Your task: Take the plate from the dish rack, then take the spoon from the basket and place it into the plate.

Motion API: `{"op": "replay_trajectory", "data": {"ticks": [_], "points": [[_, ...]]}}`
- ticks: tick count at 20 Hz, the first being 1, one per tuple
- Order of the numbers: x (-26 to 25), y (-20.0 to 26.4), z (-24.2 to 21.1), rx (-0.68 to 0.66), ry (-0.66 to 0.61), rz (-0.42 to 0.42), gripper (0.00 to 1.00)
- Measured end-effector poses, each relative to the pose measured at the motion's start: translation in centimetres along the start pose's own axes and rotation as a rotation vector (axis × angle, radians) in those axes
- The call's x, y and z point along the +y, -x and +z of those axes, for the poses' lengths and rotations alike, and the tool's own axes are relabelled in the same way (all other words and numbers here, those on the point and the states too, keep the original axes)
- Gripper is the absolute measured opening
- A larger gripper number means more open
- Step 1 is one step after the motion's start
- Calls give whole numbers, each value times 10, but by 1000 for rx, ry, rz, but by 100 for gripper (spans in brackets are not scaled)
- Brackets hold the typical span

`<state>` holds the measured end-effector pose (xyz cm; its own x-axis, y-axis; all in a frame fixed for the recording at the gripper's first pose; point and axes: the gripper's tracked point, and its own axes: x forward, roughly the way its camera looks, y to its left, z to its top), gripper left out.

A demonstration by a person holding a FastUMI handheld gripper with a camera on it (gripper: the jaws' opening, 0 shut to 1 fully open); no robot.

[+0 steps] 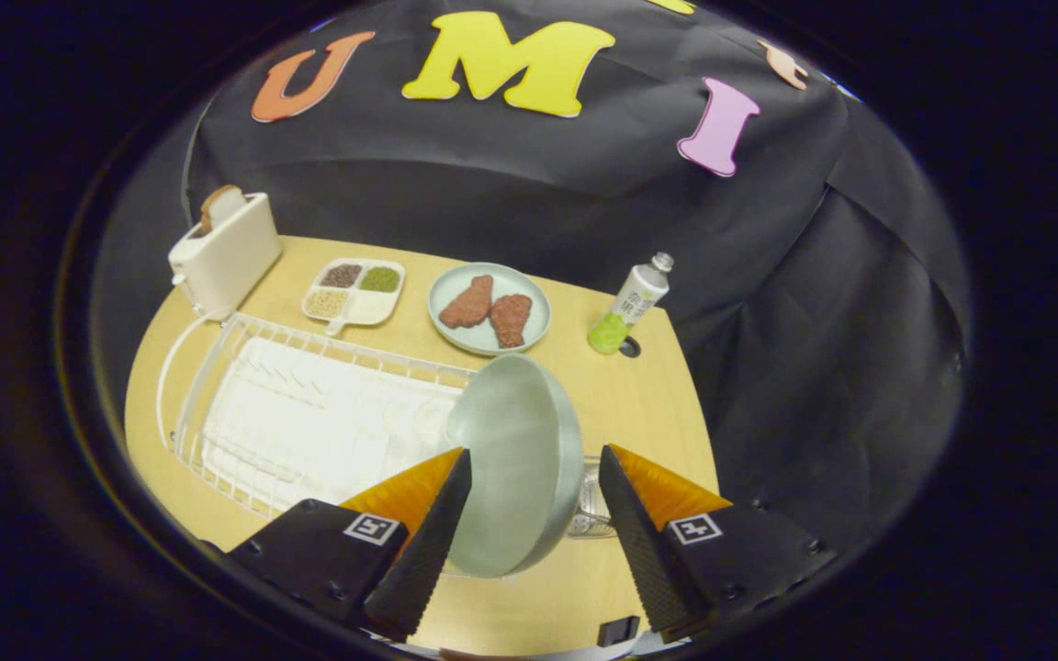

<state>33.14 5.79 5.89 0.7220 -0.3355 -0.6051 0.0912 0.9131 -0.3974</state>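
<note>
Standing on edge at the near end of the white wire dish rack (217, 404), the pale grey-green plate (515, 468) sits between the fingers of the gripper (534, 500), its concave face turned toward the left finger (423, 542) and its rim running away from the camera. The fingers are spread: the left one lies at or just beside the plate's face, contact not confirmed; the right finger (630, 532) stands visibly apart from the rim. The plate is not yet clamped. Judged from this, the coming move turns on closing across the plate's thin axis, then lifting it from the rack. Neither spoon nor basket can be made out with certainty. Beyond the rack sit a toaster (224, 250), a divided tray of grains (354, 292), a second plate carrying meat pieces (489, 308) and a bottle (632, 303), all well apart.
</note>
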Motion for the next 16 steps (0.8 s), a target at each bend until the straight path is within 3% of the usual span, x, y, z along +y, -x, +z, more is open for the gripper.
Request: {"op": "replay_trajectory", "data": {"ticks": [6, 10, 12, 16], "points": [[-5, -7, -8, 139, -17, -105, 56], [-8, -11, -15, 218, -86, -73, 39], [-6, -9, -12, 200, -103, -66, 23], [3, 10, -12, 177, -88, -168, 14]]}}
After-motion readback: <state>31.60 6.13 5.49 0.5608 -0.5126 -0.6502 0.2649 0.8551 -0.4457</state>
